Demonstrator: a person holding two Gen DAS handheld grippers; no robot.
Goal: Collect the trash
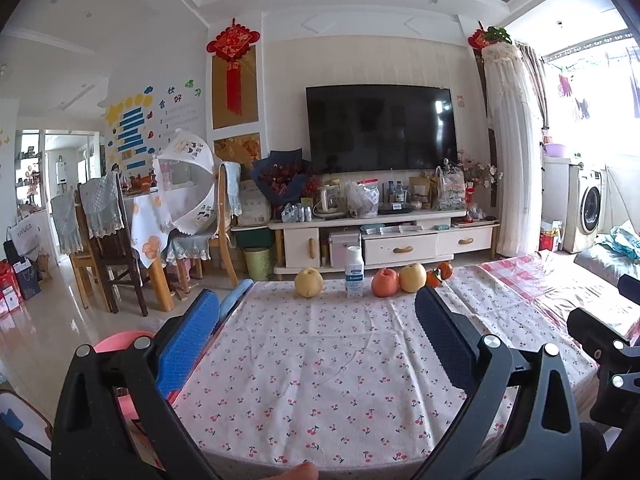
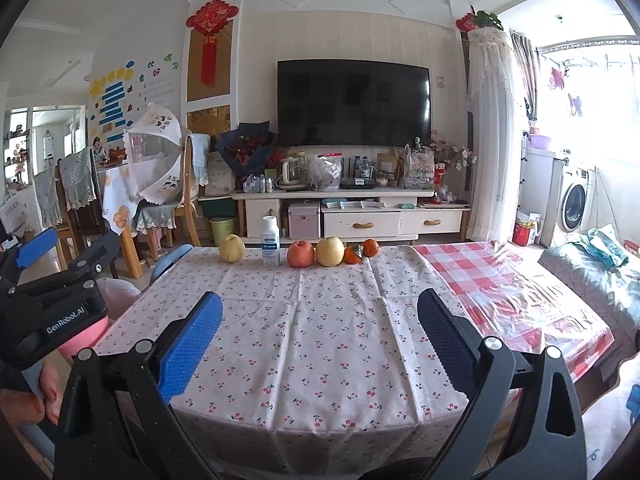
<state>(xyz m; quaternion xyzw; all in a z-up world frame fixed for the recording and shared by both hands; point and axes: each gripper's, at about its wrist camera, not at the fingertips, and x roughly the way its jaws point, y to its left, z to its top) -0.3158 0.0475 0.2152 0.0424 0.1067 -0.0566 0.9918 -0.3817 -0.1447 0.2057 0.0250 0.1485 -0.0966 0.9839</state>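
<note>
The white bottle stands upright at the far edge of the table, well ahead of the right gripper and a little to its left; whether it holds anything cannot be told. Both that gripper and the left gripper have their blue pads spread wide with nothing between them, hovering over the near part of the cherry-print cloth.

Just left of the bottle sits a yellow pear; to its right come a red apple, a second pear touching it, and two tangerines (all in one row).

Only the right wrist view shows the left gripper's black body at the left edge, with fingers of a hand around it. The left wrist view alone shows a pink round thing beside the table, below its left finger.

Beyond the table stand a TV cabinet and a green bin.
</note>
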